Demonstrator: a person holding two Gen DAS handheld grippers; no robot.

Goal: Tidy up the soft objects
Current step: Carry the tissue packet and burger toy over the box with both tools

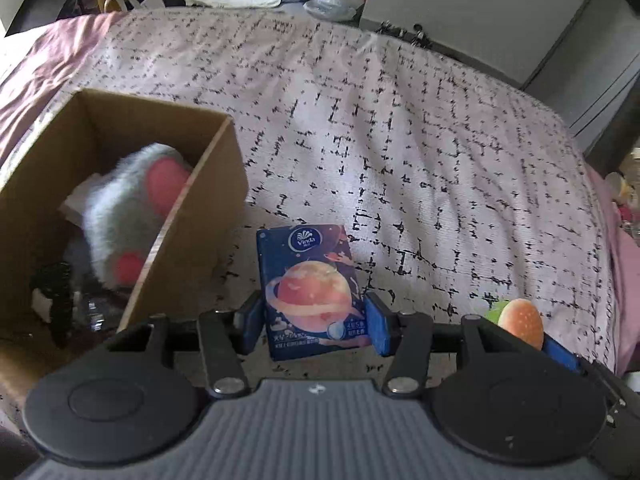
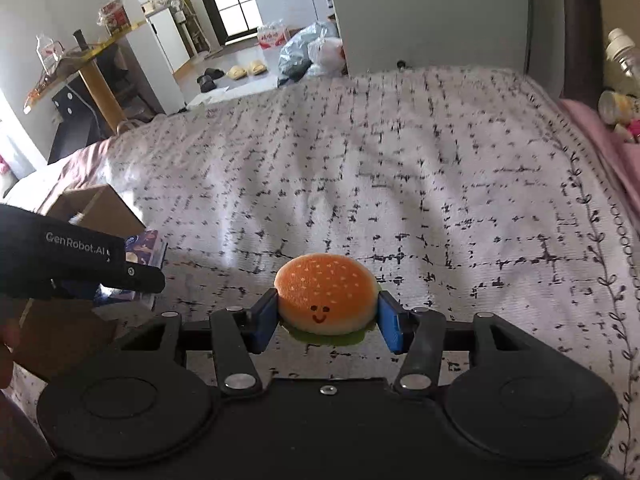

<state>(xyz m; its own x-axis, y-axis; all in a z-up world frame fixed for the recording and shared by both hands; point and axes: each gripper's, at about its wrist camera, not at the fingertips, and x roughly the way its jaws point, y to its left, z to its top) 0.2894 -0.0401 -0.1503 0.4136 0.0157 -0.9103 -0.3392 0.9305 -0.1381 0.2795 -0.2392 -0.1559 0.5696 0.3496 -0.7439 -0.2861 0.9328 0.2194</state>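
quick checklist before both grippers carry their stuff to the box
1. Left gripper pads on both sides of the tissue pack: ok.
2. Right gripper pads on both sides of the burger toy: ok.
3. Cardboard box open at the top: ok.
4. Room left in the box beside the grey plush: cannot tell.
5. Both items lifted clear of the bedspread: cannot tell.
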